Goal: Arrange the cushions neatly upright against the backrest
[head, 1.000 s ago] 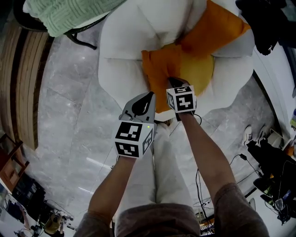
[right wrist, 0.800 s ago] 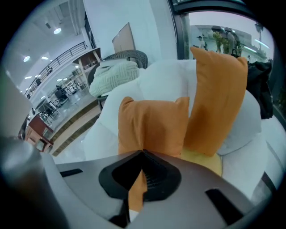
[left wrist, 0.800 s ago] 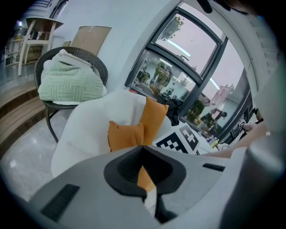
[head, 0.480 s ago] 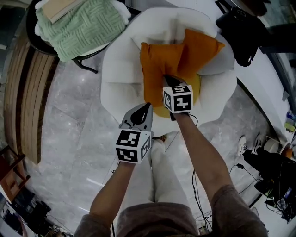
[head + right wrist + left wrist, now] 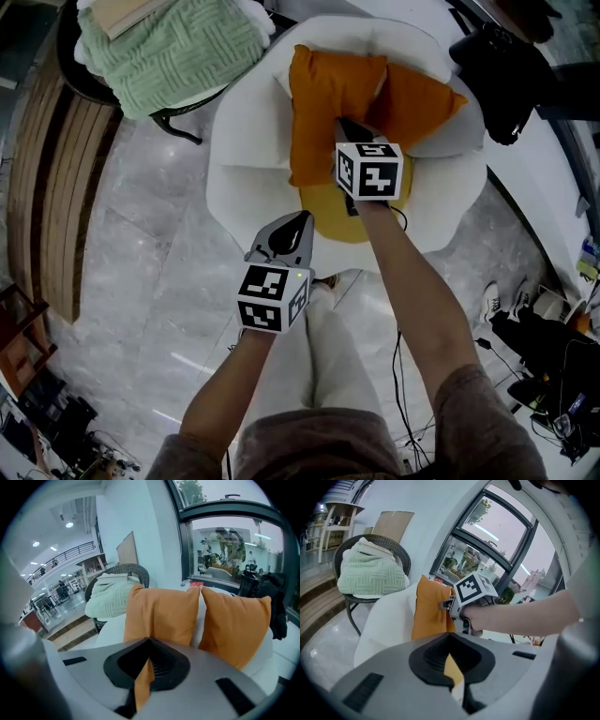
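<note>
Centrally, a round white armchair (image 5: pixel 248 169) is seen from above, standing on a grey marble floor (image 5: pixel 141 244). At the armchair's left side in the head view, a green blanket (image 5: pixel 169 47) is piled on a dark wicker chair (image 5: pixel 396 550). Two orange cushions are stood side by side against the armchair's backrest. The left cushion (image 5: pixel 328 94) is upright and the right cushion (image 5: pixel 417 98) is slightly tilted. A yellow cushion (image 5: pixel 342 211) is laid flat on the armchair's seat, in front of both. The right gripper (image 5: pixel 345 125) is reached across the seat to the left cushion's lower edge. Its jaws are closed tight, and a fold of orange fabric is pinched between them. The left gripper (image 5: pixel 298 217) is held at the armchair's front edge, apart from every cushion. Its jaws are brought together, and nothing is gripped by them.
</note>
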`<control>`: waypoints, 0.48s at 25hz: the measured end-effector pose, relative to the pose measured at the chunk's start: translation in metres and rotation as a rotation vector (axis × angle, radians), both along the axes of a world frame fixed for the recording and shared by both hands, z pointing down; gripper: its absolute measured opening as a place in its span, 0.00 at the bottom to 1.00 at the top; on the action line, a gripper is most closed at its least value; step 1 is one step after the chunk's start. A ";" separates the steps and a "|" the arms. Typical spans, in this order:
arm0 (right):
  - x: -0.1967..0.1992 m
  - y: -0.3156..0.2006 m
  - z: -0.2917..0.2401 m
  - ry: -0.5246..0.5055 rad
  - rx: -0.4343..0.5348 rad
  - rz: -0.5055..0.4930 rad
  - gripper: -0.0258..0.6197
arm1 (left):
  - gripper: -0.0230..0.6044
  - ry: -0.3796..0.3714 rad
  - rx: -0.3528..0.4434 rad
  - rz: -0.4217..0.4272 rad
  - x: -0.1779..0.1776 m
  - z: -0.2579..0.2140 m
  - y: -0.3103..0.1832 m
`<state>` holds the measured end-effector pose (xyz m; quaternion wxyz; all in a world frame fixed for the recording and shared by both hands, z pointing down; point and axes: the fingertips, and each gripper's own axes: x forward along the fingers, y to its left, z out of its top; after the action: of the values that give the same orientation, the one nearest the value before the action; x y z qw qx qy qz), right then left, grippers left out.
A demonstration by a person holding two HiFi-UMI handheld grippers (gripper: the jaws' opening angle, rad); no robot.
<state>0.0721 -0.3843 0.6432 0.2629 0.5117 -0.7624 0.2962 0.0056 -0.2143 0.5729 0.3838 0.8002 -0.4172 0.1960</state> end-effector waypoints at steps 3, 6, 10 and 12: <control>0.000 -0.005 0.016 -0.006 0.002 0.018 0.07 | 0.04 -0.006 -0.024 -0.006 -0.006 0.012 0.004; -0.002 -0.005 0.033 -0.012 -0.001 0.026 0.07 | 0.04 -0.012 -0.038 -0.012 -0.013 0.024 0.005; -0.003 0.000 0.053 -0.035 -0.004 0.046 0.07 | 0.04 -0.012 -0.056 -0.024 -0.019 0.040 0.004; -0.001 -0.001 0.056 -0.044 0.005 0.054 0.07 | 0.04 -0.008 -0.062 -0.030 -0.019 0.047 0.002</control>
<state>0.0710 -0.3852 0.6995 0.2369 0.5260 -0.7546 0.3126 -0.0135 -0.2120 0.6201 0.4097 0.7807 -0.4243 0.2065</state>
